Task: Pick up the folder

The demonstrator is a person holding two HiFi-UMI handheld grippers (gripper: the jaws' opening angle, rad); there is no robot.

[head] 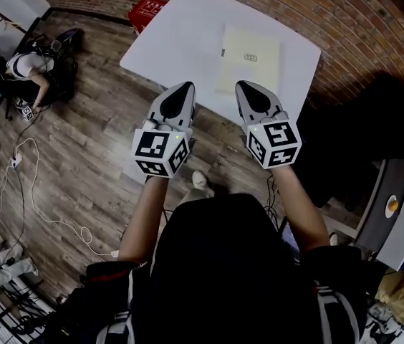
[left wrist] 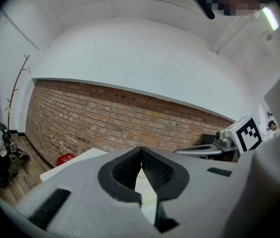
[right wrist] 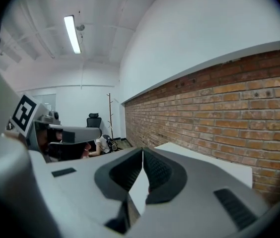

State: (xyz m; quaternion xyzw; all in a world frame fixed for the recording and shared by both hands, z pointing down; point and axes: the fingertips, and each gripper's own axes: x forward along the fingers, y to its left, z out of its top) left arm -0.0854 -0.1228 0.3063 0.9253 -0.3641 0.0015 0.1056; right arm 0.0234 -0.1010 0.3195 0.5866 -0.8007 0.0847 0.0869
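Note:
A pale cream folder [head: 251, 59] lies flat on the white table [head: 180, 38], toward its right side. My left gripper [head: 186, 86] hovers at the table's near edge, left of the folder, shut with nothing in it. My right gripper [head: 246, 85] hangs just at the folder's near edge, also shut and empty. In the left gripper view the left gripper's [left wrist: 141, 150] dark pads meet at the tip, with a strip of the folder [left wrist: 145, 190] showing below. The right gripper's [right wrist: 143, 151] jaws stand the same in the right gripper view, over the table [right wrist: 214, 167].
A brick wall [head: 331, 13] runs behind and to the right of the table. A red crate [head: 145, 11] sits on the wooden floor at the table's far left corner. A person sits at a desk [head: 26, 74] far left. Cables trail over the floor [head: 37, 206].

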